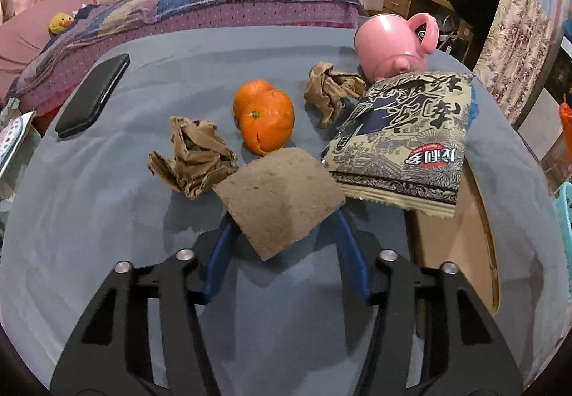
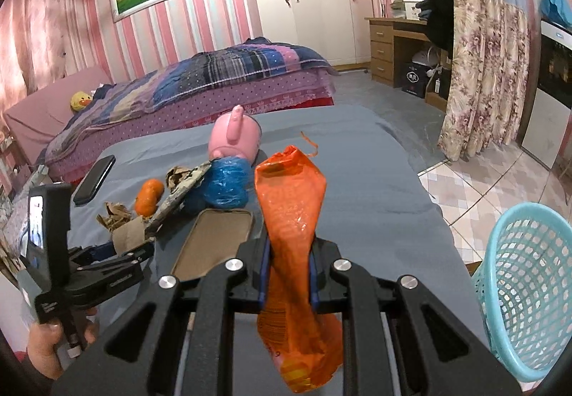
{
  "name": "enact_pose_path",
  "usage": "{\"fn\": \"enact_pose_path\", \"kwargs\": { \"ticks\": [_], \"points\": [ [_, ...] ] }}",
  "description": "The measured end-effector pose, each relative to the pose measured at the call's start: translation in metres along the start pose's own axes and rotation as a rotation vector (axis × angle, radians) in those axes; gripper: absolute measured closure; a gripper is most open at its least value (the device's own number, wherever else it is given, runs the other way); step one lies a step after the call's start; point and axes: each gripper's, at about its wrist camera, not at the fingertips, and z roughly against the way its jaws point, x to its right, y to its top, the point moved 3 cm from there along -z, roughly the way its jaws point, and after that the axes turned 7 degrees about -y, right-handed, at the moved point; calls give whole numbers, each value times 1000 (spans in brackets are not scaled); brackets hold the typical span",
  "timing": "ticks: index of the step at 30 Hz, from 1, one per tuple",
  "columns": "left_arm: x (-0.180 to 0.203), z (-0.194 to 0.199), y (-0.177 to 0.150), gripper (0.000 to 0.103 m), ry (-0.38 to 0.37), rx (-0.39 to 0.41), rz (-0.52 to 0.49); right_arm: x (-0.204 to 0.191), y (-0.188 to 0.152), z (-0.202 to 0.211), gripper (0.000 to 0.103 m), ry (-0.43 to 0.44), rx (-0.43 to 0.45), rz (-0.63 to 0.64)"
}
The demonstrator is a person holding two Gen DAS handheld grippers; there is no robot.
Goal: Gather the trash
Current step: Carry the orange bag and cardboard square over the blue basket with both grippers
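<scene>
Right wrist view: right gripper (image 2: 289, 263) pinches the orange wrapper (image 2: 291, 203); carry it squarely over the blue basket (image 2: 529, 288) before letting go, while the left gripper (image 1: 282, 217) clamps brown cardboard (image 1: 280, 197).

Two oranges (image 1: 264, 117), two crumpled brown papers (image 1: 193, 156), one pink jug (image 1: 389, 45)
</scene>
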Motion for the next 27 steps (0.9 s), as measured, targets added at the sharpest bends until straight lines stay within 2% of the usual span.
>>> {"fn": "enact_pose_path", "kwargs": {
  "ticks": [1, 4, 5, 6, 9, 15, 20, 27],
  "points": [
    [1, 0, 0, 71, -5, 2, -7, 0, 0, 0, 86, 0, 1, -2],
    [0, 7, -3, 82, -30, 19, -23, 3, -1, 1, 86, -5, -3, -5],
    [-1, 11, -6, 82, -40, 29, -29, 5, -1, 1, 86, -9, -5, -8],
    [-2, 13, -6, 90, -47, 34, -30, 7, -1, 1, 86, -12, -7, -13],
    [-5, 27, -12, 96, -71, 56, -40, 9, -1, 2, 86, -17, -8, -25],
    [-2, 58, -14, 98, -84, 93, -90, 13, 1, 4, 86, -23, -2, -31],
    [16, 79, -2, 98, -106, 130, -124, 18, 1, 7, 86, -41, 1, -24],
    [70, 94, 13, 98, -167, 174, -175, 50, 0, 20, 86, -103, 16, -42]
  ]
}}
